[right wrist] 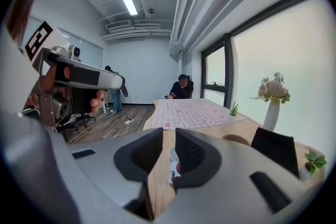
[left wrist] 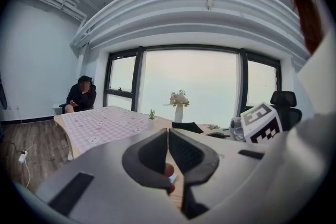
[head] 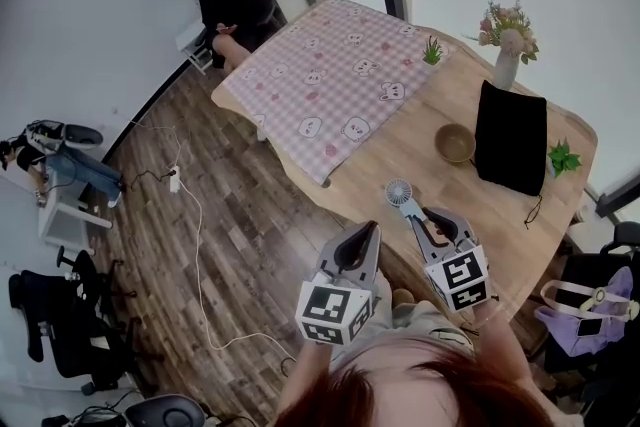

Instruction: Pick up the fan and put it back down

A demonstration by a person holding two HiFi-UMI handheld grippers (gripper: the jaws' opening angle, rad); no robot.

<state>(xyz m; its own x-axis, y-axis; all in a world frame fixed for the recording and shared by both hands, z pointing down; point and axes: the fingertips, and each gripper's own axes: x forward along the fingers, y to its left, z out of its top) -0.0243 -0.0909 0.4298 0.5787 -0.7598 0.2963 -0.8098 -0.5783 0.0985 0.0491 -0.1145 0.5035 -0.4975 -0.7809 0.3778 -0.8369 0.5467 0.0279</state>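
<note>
A small white hand-held fan lies on the wooden table near its front edge, its handle pointing toward me. My right gripper sits just behind the handle, low over the table. In the right gripper view, the right gripper shows a clear gap between its jaws, and the fan appears in that gap without the pads pressing on it. My left gripper hangs off the table's edge to the left of the fan. Seen from the left gripper view, the left gripper has its jaws together, with nothing held.
Behind the fan stand a wooden bowl, a black pouch and a vase of flowers. A pink checked cloth covers the far half. Glasses lie at the right. A person sits at the far end.
</note>
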